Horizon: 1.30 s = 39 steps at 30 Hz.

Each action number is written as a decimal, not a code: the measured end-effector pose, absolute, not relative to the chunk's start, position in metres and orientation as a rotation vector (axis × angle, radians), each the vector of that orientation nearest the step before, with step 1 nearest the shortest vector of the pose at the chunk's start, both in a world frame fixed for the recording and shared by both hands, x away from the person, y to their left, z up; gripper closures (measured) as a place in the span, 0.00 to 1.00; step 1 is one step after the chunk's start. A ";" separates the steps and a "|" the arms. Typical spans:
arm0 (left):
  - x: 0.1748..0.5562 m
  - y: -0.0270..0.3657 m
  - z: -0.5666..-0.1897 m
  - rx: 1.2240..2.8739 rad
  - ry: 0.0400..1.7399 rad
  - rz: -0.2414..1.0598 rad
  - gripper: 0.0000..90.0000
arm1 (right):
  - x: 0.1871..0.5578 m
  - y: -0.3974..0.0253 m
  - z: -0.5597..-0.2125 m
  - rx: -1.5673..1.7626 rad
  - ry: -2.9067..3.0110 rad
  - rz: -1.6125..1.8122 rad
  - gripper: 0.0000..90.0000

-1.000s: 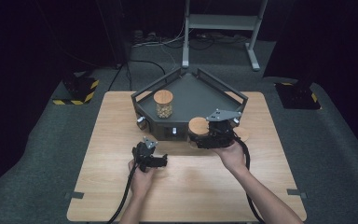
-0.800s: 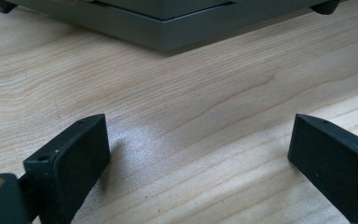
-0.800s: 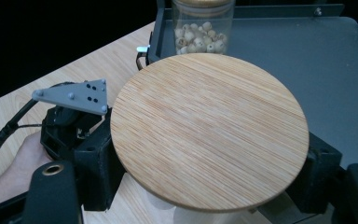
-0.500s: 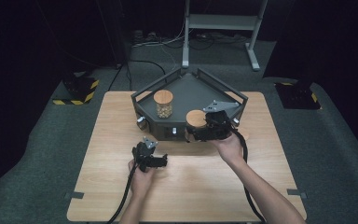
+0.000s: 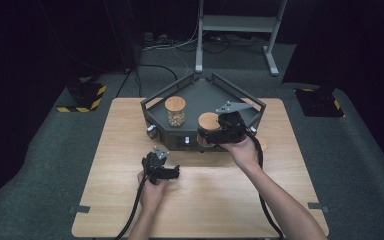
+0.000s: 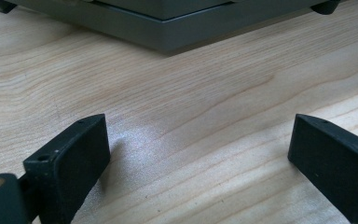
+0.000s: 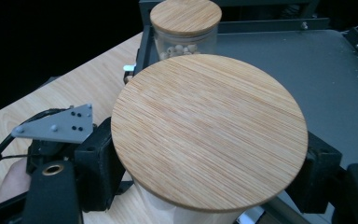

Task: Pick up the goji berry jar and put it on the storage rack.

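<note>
Jar [image 5: 208,131] with the round wooden lid is pinched in the right hand-held gripper [image 5: 220,134] and has moved left, to the front edge of the dark metal tray [image 5: 240,97]. I think it is being put there. Another jar [image 5: 175,111] holds little beads. The left hand-held gripper [image 5: 166,172] rests spread on the smooth wooden desk [image 5: 115,150].

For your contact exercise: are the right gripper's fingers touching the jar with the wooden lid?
Touching. In the right gripper view the fingers press against both sides of the jar, just below its lid.
</note>
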<state>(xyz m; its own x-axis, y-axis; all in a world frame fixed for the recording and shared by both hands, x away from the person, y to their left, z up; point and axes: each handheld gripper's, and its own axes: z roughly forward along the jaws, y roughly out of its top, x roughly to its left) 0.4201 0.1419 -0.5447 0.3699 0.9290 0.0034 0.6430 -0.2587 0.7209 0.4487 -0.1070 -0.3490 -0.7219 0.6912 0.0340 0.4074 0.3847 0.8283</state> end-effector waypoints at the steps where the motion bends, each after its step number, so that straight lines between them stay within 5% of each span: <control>1: 0.420 0.142 -0.545 1.998 1.354 0.581 0.06 | 0.451 -0.107 -0.348 0.966 2.330 1.256 0.29; 39: 0.420 0.142 -0.545 1.998 1.354 0.581 0.06 | 0.488 -0.090 -0.334 1.044 2.273 1.205 0.29</control>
